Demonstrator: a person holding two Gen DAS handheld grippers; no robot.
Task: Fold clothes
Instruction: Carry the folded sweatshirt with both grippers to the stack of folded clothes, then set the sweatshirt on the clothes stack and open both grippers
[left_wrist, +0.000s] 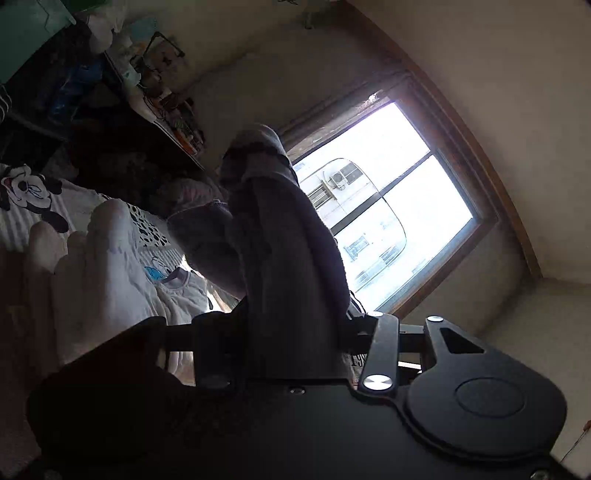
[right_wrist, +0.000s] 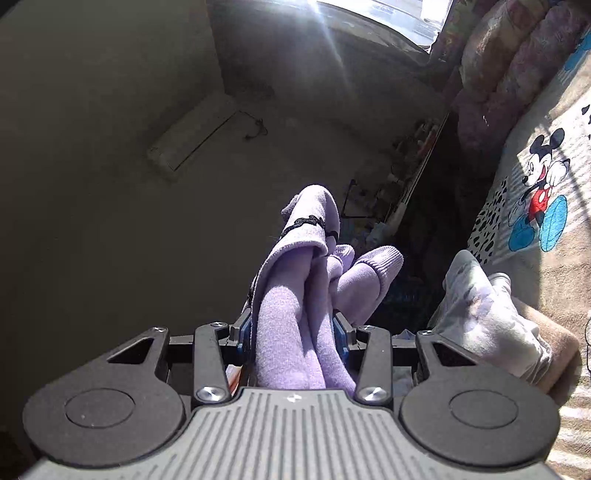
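A lilac knit garment (right_wrist: 295, 295) with a black lace trim is bunched up and held off the bed. My right gripper (right_wrist: 293, 332) is shut on it, its blue-padded fingers (right_wrist: 339, 334) pressing the folds from both sides. In the left wrist view the same garment (left_wrist: 284, 236) looks dark against the window light. My left gripper (left_wrist: 291, 332) is shut on it, and the cloth hides the fingertips. A cuffed sleeve end (right_wrist: 380, 264) sticks out to the right.
A hand in a white glove (left_wrist: 85, 273) (right_wrist: 491, 317) sits beside each gripper. The bed (right_wrist: 546, 192) has a cartoon-mouse sheet; a white garment (left_wrist: 177, 291) lies on it. Folded blankets (right_wrist: 517, 55), a bright window (left_wrist: 384, 206), cluttered shelves (left_wrist: 162, 96) and a wall air conditioner (right_wrist: 192, 136) surround it.
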